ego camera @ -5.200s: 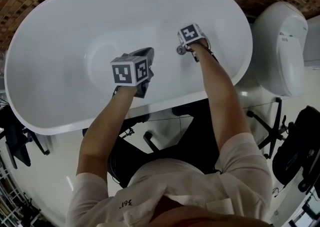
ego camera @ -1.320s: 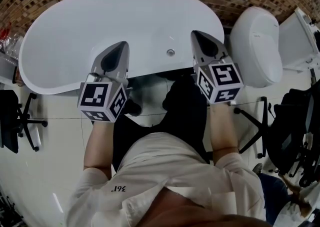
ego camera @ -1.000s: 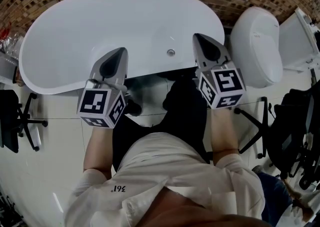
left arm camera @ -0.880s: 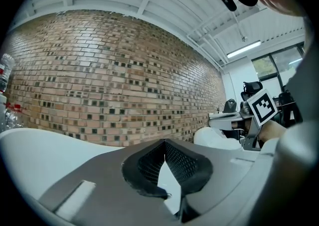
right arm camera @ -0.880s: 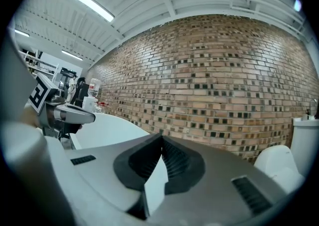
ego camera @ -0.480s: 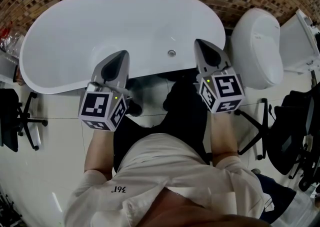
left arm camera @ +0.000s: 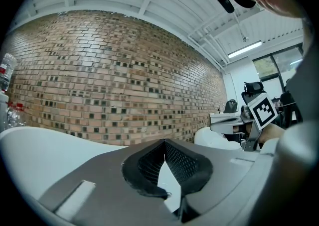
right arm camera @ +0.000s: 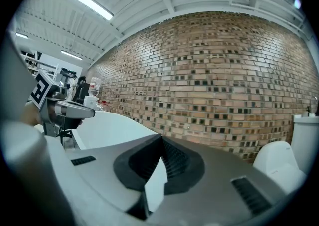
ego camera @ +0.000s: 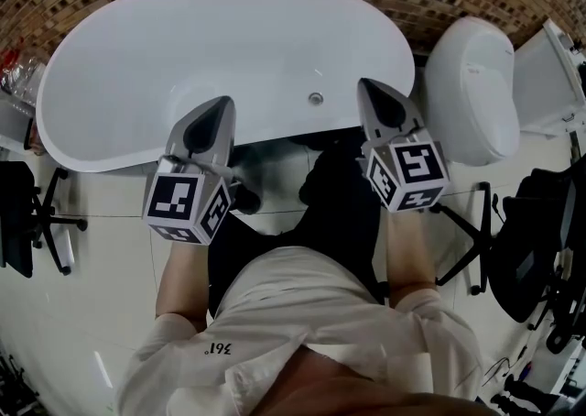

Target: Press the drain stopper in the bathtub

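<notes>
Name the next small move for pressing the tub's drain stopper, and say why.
Probably tip the right tongs forward and down toward the stopper. Both tongs are shut and empty, held above the tub's near rim; the stopper lies on the tub floor, nearer the right tongs than the left tongs. Whether it is already pressed cannot be told.

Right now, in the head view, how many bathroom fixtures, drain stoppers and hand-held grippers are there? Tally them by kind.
Bathtub: 1
Toilet: 1
Drain stopper: 1
Hand-held grippers: 2, left hand-held gripper and right hand-held gripper, both shut on nothing
Total: 5
</notes>
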The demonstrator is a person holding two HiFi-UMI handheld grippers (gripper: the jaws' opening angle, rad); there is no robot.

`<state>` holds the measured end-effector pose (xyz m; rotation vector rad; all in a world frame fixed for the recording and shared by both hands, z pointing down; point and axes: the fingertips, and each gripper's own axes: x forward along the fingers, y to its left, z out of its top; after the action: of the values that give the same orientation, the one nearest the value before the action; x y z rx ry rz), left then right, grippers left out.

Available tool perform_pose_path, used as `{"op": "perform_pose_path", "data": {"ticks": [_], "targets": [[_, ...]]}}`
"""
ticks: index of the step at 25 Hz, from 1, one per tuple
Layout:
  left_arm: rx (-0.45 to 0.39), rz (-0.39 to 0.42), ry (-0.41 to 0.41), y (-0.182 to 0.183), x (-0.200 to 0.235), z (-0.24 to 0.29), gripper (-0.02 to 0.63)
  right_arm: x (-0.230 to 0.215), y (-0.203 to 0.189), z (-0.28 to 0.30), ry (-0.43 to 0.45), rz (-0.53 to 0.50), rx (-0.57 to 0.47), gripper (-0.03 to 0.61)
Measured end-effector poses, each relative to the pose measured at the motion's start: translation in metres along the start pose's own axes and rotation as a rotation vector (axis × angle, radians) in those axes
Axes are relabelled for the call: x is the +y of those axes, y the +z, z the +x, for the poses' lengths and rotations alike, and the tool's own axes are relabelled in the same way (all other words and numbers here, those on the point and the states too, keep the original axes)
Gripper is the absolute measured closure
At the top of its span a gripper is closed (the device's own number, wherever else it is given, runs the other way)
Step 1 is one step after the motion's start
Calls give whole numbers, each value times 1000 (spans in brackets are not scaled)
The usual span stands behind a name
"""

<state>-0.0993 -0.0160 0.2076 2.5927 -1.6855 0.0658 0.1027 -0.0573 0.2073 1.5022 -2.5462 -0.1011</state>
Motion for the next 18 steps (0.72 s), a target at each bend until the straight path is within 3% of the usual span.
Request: {"op": "perform_pose_path", "data": {"ticks": [18], "targets": [[4,-7,-6,-4,-1,0,607,7,-6,3,22,-25,19,572]]}}
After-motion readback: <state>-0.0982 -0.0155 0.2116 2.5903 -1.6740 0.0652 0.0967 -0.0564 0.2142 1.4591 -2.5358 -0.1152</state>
